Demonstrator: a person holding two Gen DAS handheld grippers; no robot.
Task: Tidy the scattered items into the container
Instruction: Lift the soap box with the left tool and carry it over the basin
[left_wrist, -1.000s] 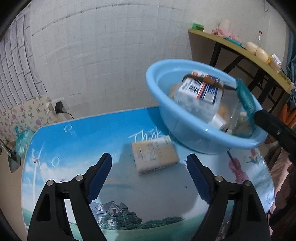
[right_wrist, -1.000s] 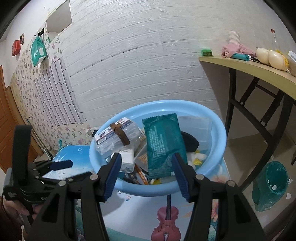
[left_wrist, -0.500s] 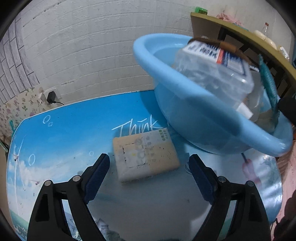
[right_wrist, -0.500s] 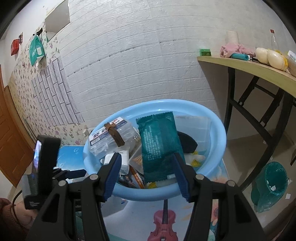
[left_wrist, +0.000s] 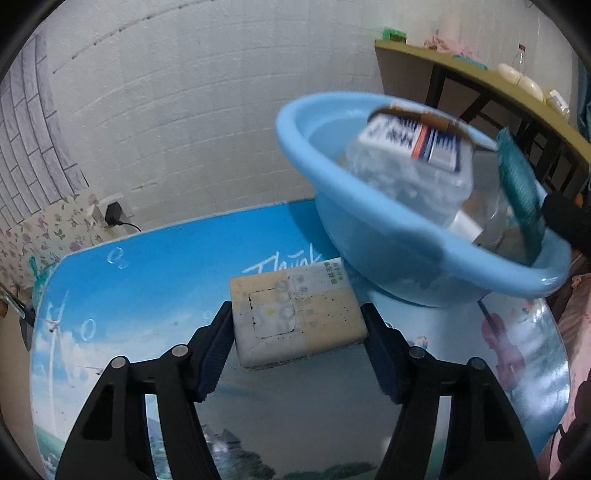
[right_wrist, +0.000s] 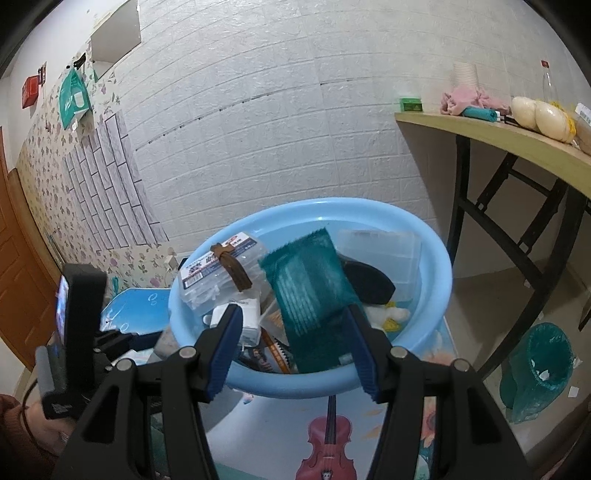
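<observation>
A beige tissue pack (left_wrist: 297, 312) lies on the printed blue table (left_wrist: 147, 266). My left gripper (left_wrist: 299, 341) is shut on it, with a finger against each side. The light blue basin (left_wrist: 406, 254) stands just beyond, at the right, holding a clear plastic box with a brown band (left_wrist: 410, 166) and other items. In the right wrist view my right gripper (right_wrist: 295, 336) is open over the basin's (right_wrist: 436, 273) near rim. A teal packet (right_wrist: 310, 295) stands between its fingers, one edge against the right finger. The clear box (right_wrist: 221, 273) lies at the basin's left.
A wooden side table (right_wrist: 517, 144) with bottles and cloths stands at the right, above a green bin (right_wrist: 543, 369) on the floor. The white brick wall (left_wrist: 184, 110) is close behind the table. The left gripper's body (right_wrist: 74, 332) shows at the lower left of the right wrist view.
My left gripper has moved forward to the tissue pack and closed around it. The right gripper has stayed open over the basin with the teal packet between its fingers.
</observation>
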